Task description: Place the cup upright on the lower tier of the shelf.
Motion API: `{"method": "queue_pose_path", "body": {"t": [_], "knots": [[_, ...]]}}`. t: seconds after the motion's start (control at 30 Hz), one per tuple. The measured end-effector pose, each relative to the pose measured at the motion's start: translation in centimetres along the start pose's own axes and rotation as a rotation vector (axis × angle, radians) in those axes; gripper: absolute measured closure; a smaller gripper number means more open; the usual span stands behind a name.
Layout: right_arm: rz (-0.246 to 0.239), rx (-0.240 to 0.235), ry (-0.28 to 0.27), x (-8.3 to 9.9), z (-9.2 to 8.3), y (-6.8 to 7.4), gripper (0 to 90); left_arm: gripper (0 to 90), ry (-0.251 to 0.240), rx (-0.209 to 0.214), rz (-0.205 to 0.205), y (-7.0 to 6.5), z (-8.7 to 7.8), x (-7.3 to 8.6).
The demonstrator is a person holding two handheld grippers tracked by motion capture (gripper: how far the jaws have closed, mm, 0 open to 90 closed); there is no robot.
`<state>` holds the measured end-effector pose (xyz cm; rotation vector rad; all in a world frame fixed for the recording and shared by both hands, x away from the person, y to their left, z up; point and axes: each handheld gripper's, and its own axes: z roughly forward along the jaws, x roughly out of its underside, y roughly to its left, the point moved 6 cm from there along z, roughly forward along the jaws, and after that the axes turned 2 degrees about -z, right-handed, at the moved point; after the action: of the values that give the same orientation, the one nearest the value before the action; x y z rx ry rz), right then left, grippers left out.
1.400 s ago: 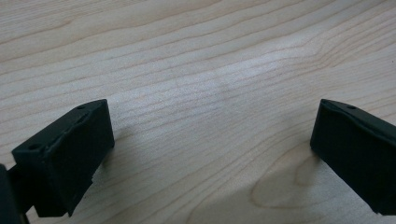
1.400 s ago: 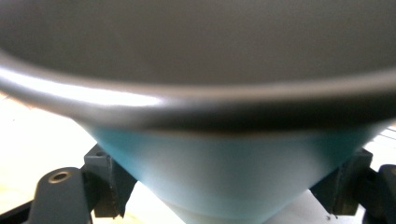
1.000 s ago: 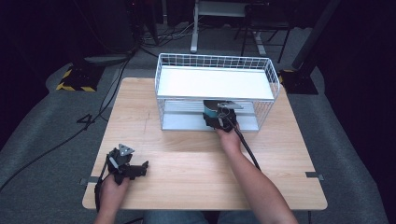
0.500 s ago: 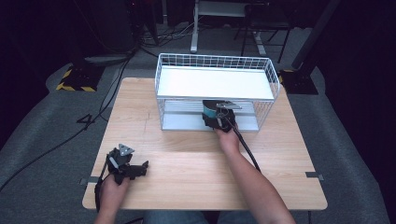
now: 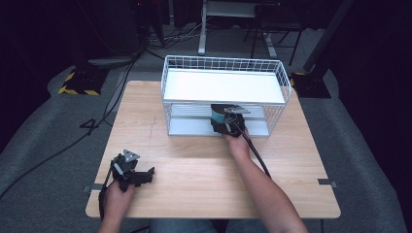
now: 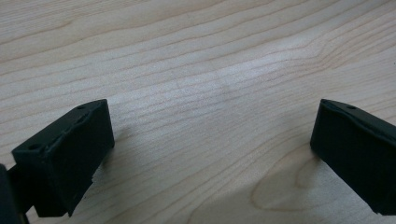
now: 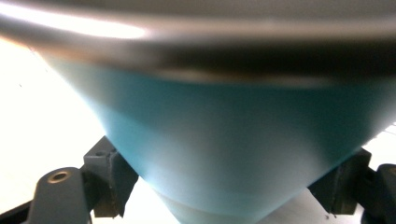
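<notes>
On the pale wooden table (image 5: 194, 160), seen from the high view, a white wire rack (image 5: 223, 94) stands toward the far edge, a grid basket with a flat white top shelf and a ribbed light shelf below. My right gripper (image 5: 224, 121) reaches into the open front of the lower level, carrying a teal cup (image 5: 217, 115) at the rack's mouth, with the black cable trailing back along my forearm. My left gripper (image 5: 138, 174) rests near the front left corner of the table, well apart from the rack, its grey three-cornered plate on top.

In the left gripper view, my two black jaws are blocky and matte, spread wide with nothing between them, and hang just over the bare wood; its grain runs in long wavy lines, with a faint sheen across the middle.

In the right gripper view, the cup (image 7: 233, 149) is smooth and tapered, widening upward to a dark, blurred rim with a bright glint. My black jaws pinch it from both sides near its narrow base, over a bright white surface.
</notes>
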<state>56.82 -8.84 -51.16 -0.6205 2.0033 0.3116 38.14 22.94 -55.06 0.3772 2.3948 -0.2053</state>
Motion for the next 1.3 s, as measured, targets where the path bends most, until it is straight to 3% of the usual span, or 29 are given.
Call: {"method": "queue_pose_path", "body": {"t": [0.1, 0.53, 0.9, 1.3], "knots": [[-0.015, 0.005, 0.001, 0.0, -0.1, -0.1, 16.0, 0.0, 0.000, 0.000, 0.000, 0.0, 0.0, 0.0], [-0.001, -0.021, 0.006, -0.1, -2.2, -0.7, 11.3, 0.0, 0.000, -0.001, 0.000, 0.0, 0.0, 0.0], [-0.011, -0.071, 0.037, 0.8, -5.6, -0.1, 10.8, 0.1, 0.000, -0.001, 0.000, 0.0, 0.0, 0.0], [-0.015, -0.108, 0.022, 1.3, -10.1, -0.7, 12.0, 0.1, 0.000, -0.002, -0.002, 0.0, 0.0, 0.0]]}}
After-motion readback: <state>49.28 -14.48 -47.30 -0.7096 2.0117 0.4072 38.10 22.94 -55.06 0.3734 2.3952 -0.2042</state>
